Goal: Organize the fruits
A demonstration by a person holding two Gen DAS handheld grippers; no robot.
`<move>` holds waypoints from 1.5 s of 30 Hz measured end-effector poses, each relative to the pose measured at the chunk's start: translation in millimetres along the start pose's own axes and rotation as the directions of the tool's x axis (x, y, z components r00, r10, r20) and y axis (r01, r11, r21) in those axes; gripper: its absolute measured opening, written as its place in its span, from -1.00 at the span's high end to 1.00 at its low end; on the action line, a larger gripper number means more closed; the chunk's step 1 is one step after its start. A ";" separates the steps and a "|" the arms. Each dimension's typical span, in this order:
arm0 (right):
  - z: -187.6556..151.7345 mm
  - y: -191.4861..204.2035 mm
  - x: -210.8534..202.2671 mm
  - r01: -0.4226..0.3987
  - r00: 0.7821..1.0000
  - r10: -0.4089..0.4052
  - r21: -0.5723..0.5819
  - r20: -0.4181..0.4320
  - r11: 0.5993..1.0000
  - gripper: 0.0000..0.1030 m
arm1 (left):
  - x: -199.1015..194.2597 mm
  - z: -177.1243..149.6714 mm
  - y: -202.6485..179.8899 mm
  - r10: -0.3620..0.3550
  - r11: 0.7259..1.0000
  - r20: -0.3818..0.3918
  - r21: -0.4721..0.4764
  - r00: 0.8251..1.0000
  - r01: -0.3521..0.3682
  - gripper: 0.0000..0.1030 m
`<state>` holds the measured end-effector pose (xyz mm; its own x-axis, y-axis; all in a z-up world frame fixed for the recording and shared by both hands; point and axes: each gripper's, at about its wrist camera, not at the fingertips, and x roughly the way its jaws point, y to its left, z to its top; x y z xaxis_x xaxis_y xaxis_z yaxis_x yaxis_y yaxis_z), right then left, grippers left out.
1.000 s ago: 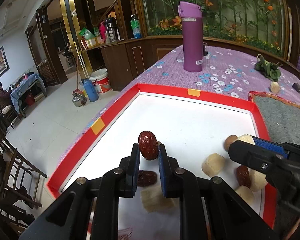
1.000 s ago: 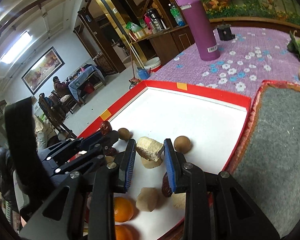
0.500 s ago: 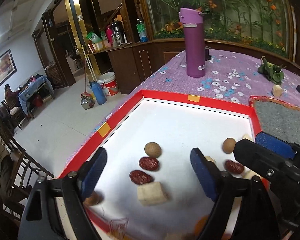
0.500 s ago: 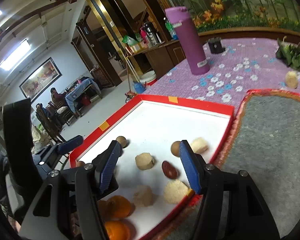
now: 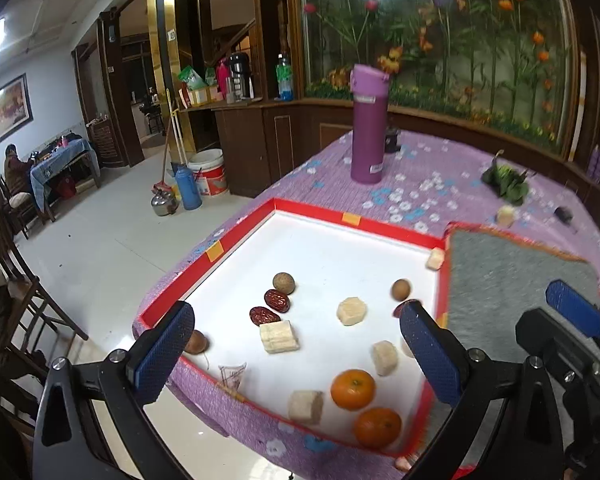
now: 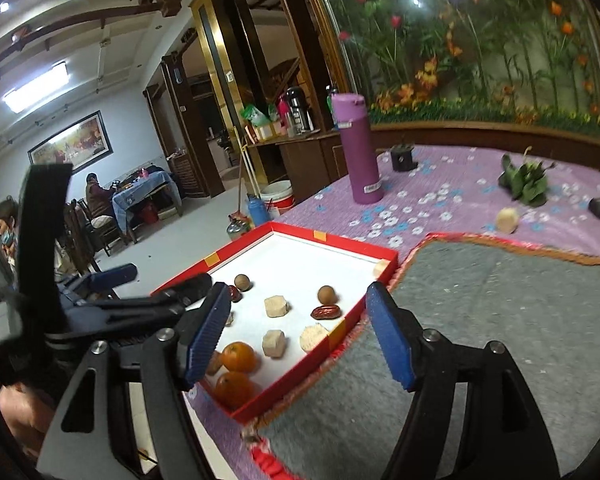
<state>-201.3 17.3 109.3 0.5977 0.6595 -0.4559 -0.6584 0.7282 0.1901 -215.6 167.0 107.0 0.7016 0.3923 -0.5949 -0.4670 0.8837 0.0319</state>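
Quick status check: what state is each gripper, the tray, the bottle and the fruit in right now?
left gripper: open, empty, above the tray
right gripper: open, empty
red tray: holds loose fruit, unsorted
oranges: two, side by side near the tray's front corner
red dates: two lying together by a brown round fruit
purple bottle: upright, lid shut
grey mat: bare
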 end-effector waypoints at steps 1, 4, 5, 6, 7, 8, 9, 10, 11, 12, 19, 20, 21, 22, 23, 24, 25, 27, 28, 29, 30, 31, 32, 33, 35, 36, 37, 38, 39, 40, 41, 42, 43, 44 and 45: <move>0.6 0.8 -2.3 0.000 1.000 0.000 -0.003 0.002 1.000 -0.39 | -5.5 0.6 1.1 -0.002 1.000 0.008 -0.006 1.000 0.003 -0.99; 2.4 4.7 -12.1 -0.015 1.000 0.016 -0.007 0.016 1.000 -0.39 | -22.7 2.6 2.9 -0.006 1.000 0.027 -0.009 1.000 0.006 -0.99; 4.1 7.6 -14.8 -0.023 0.999 0.024 -0.014 0.023 1.000 -0.39 | -26.5 2.1 3.3 -0.005 1.000 0.034 -0.005 0.999 0.005 -0.99; 4.6 10.4 -16.7 -0.027 0.999 0.027 -0.023 0.029 0.999 -0.39 | -31.3 1.9 2.8 -0.007 1.000 0.041 0.005 0.999 0.006 -0.99; 4.9 13.2 -18.2 -0.029 0.999 0.030 -0.033 0.036 0.999 -0.40 | -37.1 1.6 1.8 -0.010 1.000 0.051 0.021 0.999 0.009 -0.99; 5.6 16.9 -20.5 -0.033 0.998 0.035 -0.046 0.044 0.998 -0.41 | -40.9 1.0 0.9 -0.008 0.999 0.061 0.034 0.998 0.006 -0.99; 5.4 17.7 -21.3 -0.030 0.998 0.033 -0.049 0.047 0.998 -0.41 | -45.6 0.3 -0.6 0.000 0.999 0.075 0.048 0.997 -0.004 -0.99; 6.3 19.8 -22.6 -0.037 0.998 0.040 -0.052 0.051 0.998 -0.42 | -51.1 -0.7 -2.2 0.019 0.998 0.095 0.064 0.995 -0.026 -0.99; 7.0 19.8 -22.9 -0.045 0.998 0.048 -0.050 0.051 0.998 -0.42 | -54.6 -1.8 -3.5 0.031 0.996 0.107 0.079 0.994 -0.040 -0.99; 7.3 19.6 -23.6 -0.051 0.997 0.054 -0.046 0.054 0.998 -0.42 | -58.8 -3.8 -5.0 0.037 0.994 0.125 0.097 0.991 -0.049 -0.99; 8.9 19.5 -27.9 -0.028 0.996 0.032 -0.054 0.083 0.998 -0.44 | -59.3 -4.4 -8.0 0.041 0.990 0.193 0.127 0.980 -0.067 -0.99; 8.9 19.2 -26.2 -0.031 0.996 0.035 -0.051 0.079 0.998 -0.44 | -59.7 -5.7 -6.3 0.037 0.991 0.187 0.121 0.982 -0.061 -0.99; 8.8 18.9 -24.2 -0.034 0.997 0.037 -0.047 0.074 0.998 -0.44 | -58.6 -5.6 -4.8 0.030 0.992 0.183 0.115 0.983 -0.052 -0.99; 8.4 19.9 -23.3 -0.034 0.997 0.037 -0.046 0.071 0.998 -0.44 | -55.9 -5.1 -2.2 0.019 0.993 0.178 0.108 0.984 -0.039 -0.99; 7.8 20.2 -21.9 -0.032 0.997 0.035 -0.046 0.066 0.998 -0.44 | -56.7 -6.1 -2.0 0.023 0.994 0.173 0.104 0.985 -0.041 -0.99; 7.3 20.3 -18.3 -0.031 0.998 0.033 -0.044 0.055 0.999 -0.44 | -55.2 -6.6 -0.9 0.034 0.994 0.167 0.101 0.985 -0.051 -0.99; 6.7 21.0 -17.3 -0.032 0.998 0.034 -0.042 0.049 0.999 -0.44 | -53.1 -6.2 1.1 0.044 0.994 0.161 0.095 0.986 -0.060 -0.99; 4.8 22.6 -13.3 -0.039 0.999 0.040 -0.035 0.033 0.999 -0.44 | -49.7 -6.6 5.9 0.043 0.995 0.143 0.082 0.989 -0.056 -0.99; 4.1 23.7 -11.7 -0.042 0.999 0.043 -0.036 0.028 0.998 -0.44 | -46.8 -6.7 9.3 0.045 0.996 0.132 0.071 0.990 -0.055 -0.99; 3.2 25.7 -9.0 -0.043 0.999 0.044 -0.042 0.020 0.998 -0.44 | -45.2 -7.1 11.3 0.047 0.996 0.126 0.065 0.991 -0.055 -0.99; 2.4 27.7 -7.9 -0.044 0.999 0.045 -0.046 0.017 0.998 -0.44 | -43.0 -7.4 13.9 0.048 0.997 0.117 0.057 0.992 -0.055 -0.99; 1.2 31.0 -5.7 -0.046 0.999 0.047 -0.053 0.011 0.998 -0.44 | -40.6 -7.6 17.4 0.048 0.997 0.110 0.049 0.993 -0.053 -0.99; 0.7 33.5 -3.3 -0.049 0.999 0.049 -0.058 0.004 0.997 -0.44 | -39.5 -8.5 18.9 0.050 0.998 0.108 0.045 0.993 -0.055 -0.99; 0.3 35.8 -1.5 -0.051 0.999 0.051 -0.062 -0.002 0.997 -0.44 | -38.7 -9.2 21.1 0.054 0.997 0.107 0.040 0.993 -0.058 -0.99; -0.1 40.9 1.9 -0.048 0.999 0.048 -0.067 -0.007 0.997 -0.44 | -37.1 -10.5 26.2 0.060 0.998 0.102 0.029 0.993 -0.063 -0.99; 0.3 42.8 3.7 -0.054 0.999 0.054 -0.067 -0.009 0.996 -0.44 | -36.9 -11.2 28.8 0.058 0.998 0.103 0.022 0.993 -0.060 -0.99; 1.2 44.3 5.2 -0.060 0.998 0.059 -0.067 -0.012 0.996 -0.44 | -37.1 -11.6 32.7 0.055 0.998 0.103 0.014 0.993 -0.057 -0.99; 1.9 46.1 6.7 -0.064 0.998 0.063 -0.067 -0.014 0.996 -0.44 | -36.6 -11.6 35.0 0.054 0.998 0.100 0.009 0.993 -0.055 -0.99; 3.0 48.3 8.4 -0.066 0.998 0.065 -0.067 -0.014 0.996 -0.44 | -36.3 -11.6 37.7 0.054 0.999 0.097 0.001 0.994 -0.054 -0.99; 4.0 50.4 9.9 -0.067 0.998 0.066 -0.067 -0.014 0.996 -0.44 | -35.8 -11.4 40.1 0.055 0.998 0.094 -0.006 0.994 -0.055 -0.99; 5.4 52.5 11.8 -0.069 0.998 0.068 -0.069 -0.015 0.995 -0.44 | -35.5 -11.1 42.7 0.059 0.998 0.093 -0.015 0.994 -0.058 -0.99; 6.4 53.9 13.3 -0.071 0.997 0.070 -0.068 -0.015 0.995 -0.44 | -35.2 -10.5 44.8 0.063 0.998 0.093 -0.023 0.994 -0.061 -0.99; 7.3 54.5 14.4 -0.074 0.997 0.073 -0.067 -0.015 0.995 -0.44 | -34.8 -9.9 47.0 0.064 0.998 0.095 -0.030 0.993 -0.062 -0.99; 8.4 55.6 16.1 -0.079 0.997 0.078 -0.065 -0.014 0.995 -0.44 | -34.1 -8.8 49.6 0.060 0.998 0.099 -0.039 0.993 -0.056 -0.99; 8.9 56.0 17.3 -0.082 0.997 0.082 -0.062 -0.012 0.995 -0.44 | -34.0 -8.3 51.3 0.056 0.998 0.105 -0.049 0.993 -0.051 -0.99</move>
<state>-223.8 71.2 119.8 0.5364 0.7143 -0.4495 -0.7325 0.6586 0.1725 -267.9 196.9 122.2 0.7269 0.4659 -0.5046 -0.5280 0.8490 0.0233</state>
